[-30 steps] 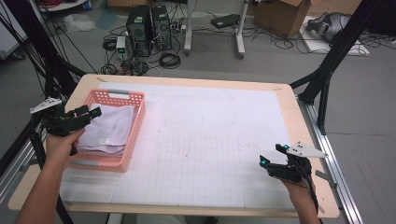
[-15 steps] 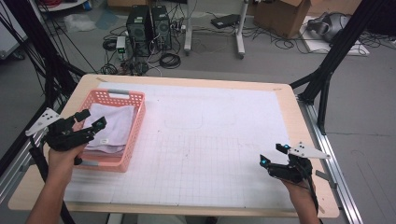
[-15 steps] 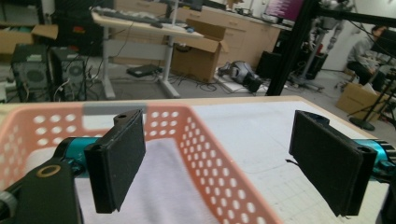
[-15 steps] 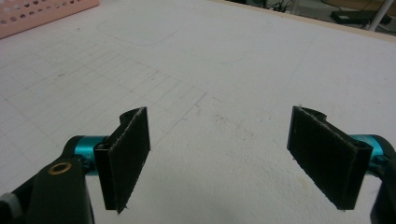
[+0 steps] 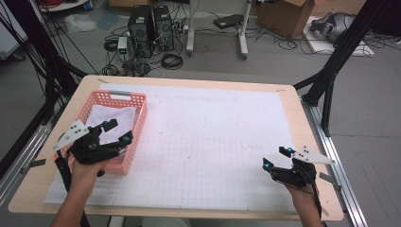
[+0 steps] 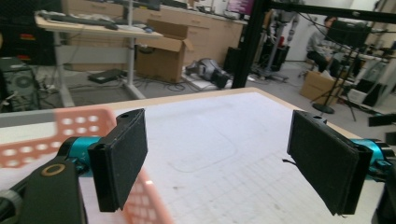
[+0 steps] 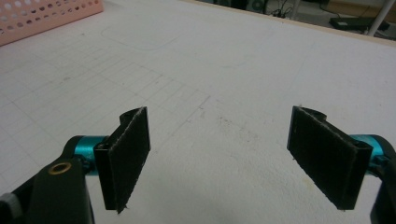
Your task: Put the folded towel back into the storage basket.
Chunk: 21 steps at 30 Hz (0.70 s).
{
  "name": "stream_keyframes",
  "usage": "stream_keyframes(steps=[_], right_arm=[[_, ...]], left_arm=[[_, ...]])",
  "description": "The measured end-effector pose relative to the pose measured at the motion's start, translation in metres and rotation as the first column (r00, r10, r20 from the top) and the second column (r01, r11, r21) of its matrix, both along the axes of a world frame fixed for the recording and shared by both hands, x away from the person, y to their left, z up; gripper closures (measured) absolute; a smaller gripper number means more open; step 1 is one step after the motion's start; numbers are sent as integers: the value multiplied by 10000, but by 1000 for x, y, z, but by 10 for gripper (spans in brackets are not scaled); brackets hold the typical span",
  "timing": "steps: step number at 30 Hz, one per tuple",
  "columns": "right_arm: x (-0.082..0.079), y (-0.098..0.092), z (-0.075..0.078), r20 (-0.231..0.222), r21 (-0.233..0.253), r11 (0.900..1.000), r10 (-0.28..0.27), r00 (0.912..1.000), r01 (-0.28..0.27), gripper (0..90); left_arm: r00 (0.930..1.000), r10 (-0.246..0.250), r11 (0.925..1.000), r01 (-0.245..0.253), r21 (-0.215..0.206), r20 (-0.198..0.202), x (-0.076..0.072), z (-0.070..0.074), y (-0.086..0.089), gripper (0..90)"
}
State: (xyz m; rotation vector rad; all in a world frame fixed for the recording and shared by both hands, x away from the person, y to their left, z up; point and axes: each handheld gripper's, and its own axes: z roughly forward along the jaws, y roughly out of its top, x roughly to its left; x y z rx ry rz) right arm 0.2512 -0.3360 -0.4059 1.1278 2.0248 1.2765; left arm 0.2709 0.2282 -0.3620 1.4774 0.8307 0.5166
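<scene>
A pink plastic basket [image 5: 135, 100] stands at the table's left side with a white cloth [image 5: 109, 118] folded inside it. My left gripper [image 5: 118, 132] hovers over the basket's near end, jaws wide apart and empty. In the left gripper view the pink basket [image 6: 84, 125] rim lies blurred below and behind the left jaw, and my left gripper [image 6: 224, 163] is open. My right gripper [image 5: 275, 158] rests low near the table's front right, open and holding nothing. The right gripper view has my right gripper [image 7: 224, 163] open over the white gridded mat [image 7: 196, 84].
A white gridded mat [image 5: 213, 142] covers the wooden table [image 5: 302, 127]. Black frame legs [image 5: 331, 71] stand at the right. Computers [image 5: 150, 23], cables and a cardboard box [image 5: 283, 14] sit on the floor behind. The pink basket's corner [image 7: 42, 16] lies at the right gripper view's upper left.
My left gripper has pulled back toward the table's near edge, from over the cloth to the basket's near end. The right gripper has stayed in place.
</scene>
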Motion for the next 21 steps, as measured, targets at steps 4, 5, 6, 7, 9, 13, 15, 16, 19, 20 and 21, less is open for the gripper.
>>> stream_keyframes(steps=[4,5,6,7,9,13,15,16,19,20,21], right_arm=[[-3,1,0,138,-102,9999,-59,9999,60,201],[-3,0,0,168,-131,9999,-56,9998,58,201],[-4,0,1,195,-108,9999,-73,9998,75,201],[-5,-1,2,180,-85,9999,-122,9998,124,201],[-7,-1,2,274,-5,9999,-158,9995,158,201],[-9,-1,3,292,-76,9998,-201,9994,203,201],[-9,-2,3,286,-84,9996,-251,9993,253,201],[-9,-2,2,322,-86,9996,-254,9992,257,201],[-9,-3,3,353,-109,9996,-265,9990,269,201],[-10,-3,3,319,-48,9996,-290,9991,292,201],[-10,-2,3,320,-93,9996,-274,9991,277,201]], left_arm=[[9982,-597,9982,597,62,-115,-7,-7,-23,214],[9972,-731,9973,731,-4,-147,-8,-8,-29,214],[9961,-869,9962,870,51,-165,-9,-9,-34,215],[9951,-969,9952,971,121,-180,-10,-11,-40,215],[9935,-1116,9936,1120,177,-210,-10,-15,-50,216],[9906,-1343,9903,1351,314,-261,-12,-22,-64,216],[9896,-1416,9888,1426,436,-248,-13,-24,-68,216],[9889,-1466,9881,1476,442,-252,-13,-24,-69,217],[9884,-1486,9876,1499,464,-305,-15,-27,-71,217],[9881,-1504,9874,1518,453,-329,-15,-27,-71,217],[9882,-1499,9875,1513,443,-320,-15,-27,-71,217]])
